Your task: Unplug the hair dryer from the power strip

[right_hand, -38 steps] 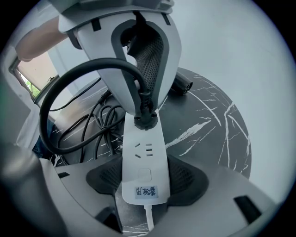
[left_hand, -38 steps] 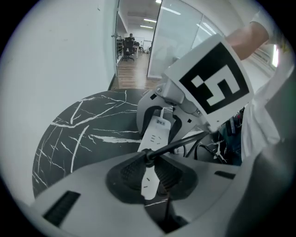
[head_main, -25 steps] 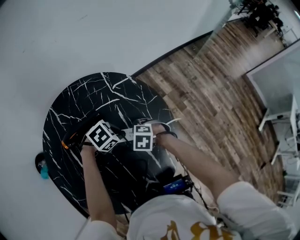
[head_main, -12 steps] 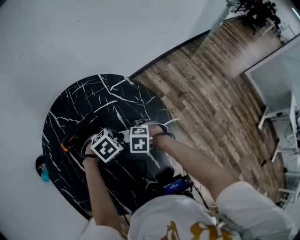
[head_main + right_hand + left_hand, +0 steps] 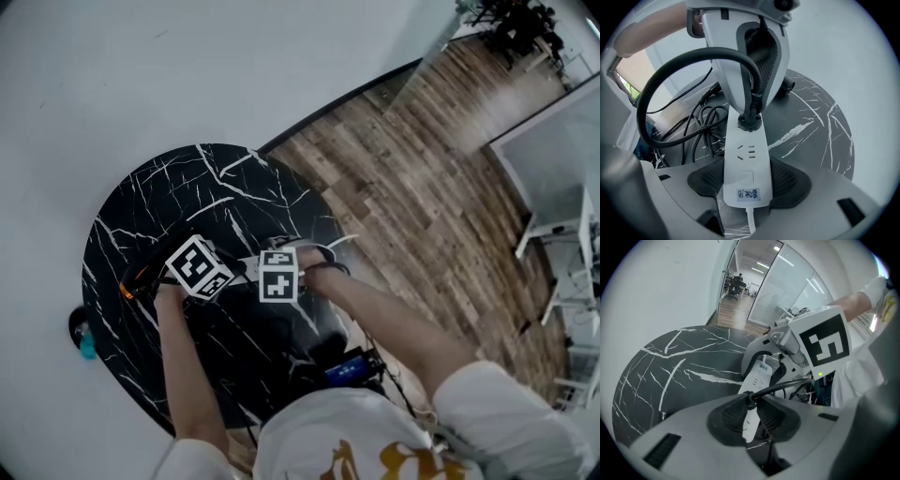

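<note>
Over the black marbled worktop, your left gripper has its jaws pinched on the hair dryer's black plug, right where the cord leaves it, so a pull should act on the plug itself. The plug sits in the white power strip, not yet out. To the right, your right gripper clamps the strip's switch end, likely to hold it down against that pull.
</note>
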A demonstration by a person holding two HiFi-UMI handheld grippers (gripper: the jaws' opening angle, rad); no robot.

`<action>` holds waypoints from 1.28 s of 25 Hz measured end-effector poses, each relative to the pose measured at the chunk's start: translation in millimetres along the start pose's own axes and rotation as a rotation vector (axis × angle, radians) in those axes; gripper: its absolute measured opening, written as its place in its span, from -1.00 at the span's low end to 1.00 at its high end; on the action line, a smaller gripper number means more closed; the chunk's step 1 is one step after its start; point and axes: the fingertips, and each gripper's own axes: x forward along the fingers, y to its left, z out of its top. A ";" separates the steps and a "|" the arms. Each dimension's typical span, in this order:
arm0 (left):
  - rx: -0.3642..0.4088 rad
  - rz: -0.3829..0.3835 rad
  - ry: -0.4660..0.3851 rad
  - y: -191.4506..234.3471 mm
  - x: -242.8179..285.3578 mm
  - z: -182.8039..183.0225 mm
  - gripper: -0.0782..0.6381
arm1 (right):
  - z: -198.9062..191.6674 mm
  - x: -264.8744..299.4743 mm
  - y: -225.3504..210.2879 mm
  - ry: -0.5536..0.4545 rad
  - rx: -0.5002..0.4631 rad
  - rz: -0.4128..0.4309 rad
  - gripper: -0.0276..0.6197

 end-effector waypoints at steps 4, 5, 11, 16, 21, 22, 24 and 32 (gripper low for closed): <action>0.061 0.121 0.027 -5.9 0.5 -2.3 -0.63 | 0.9 0.5 -2.3 0.033 0.002 0.000 -0.08; 0.067 0.153 0.045 -8.6 2.9 -5.9 -0.63 | 0.3 0.4 -1.9 0.036 0.000 0.000 -0.08; 0.071 0.118 0.045 -1.1 -3.1 -2.2 -0.63 | 0.0 0.6 1.5 0.031 -0.030 -0.003 -0.09; 0.045 0.057 0.018 -4.5 -1.5 0.5 -0.63 | -0.6 0.3 2.0 0.021 -0.003 0.006 -0.09; 0.097 0.181 0.069 -3.5 -2.2 -7.5 -0.64 | 0.7 0.2 1.1 0.022 -0.014 0.002 -0.09; 0.090 0.161 0.057 -1.9 -3.9 -5.4 -0.64 | 0.6 0.0 1.3 0.019 -0.016 -0.001 -0.09; 0.065 0.096 0.028 -4.0 -4.0 -0.4 -0.64 | -0.5 -0.2 2.1 0.018 -0.010 0.000 -0.09; 0.069 0.151 0.055 -8.9 0.1 -6.2 -0.64 | 1.6 -0.7 1.3 0.022 -0.020 0.004 -0.09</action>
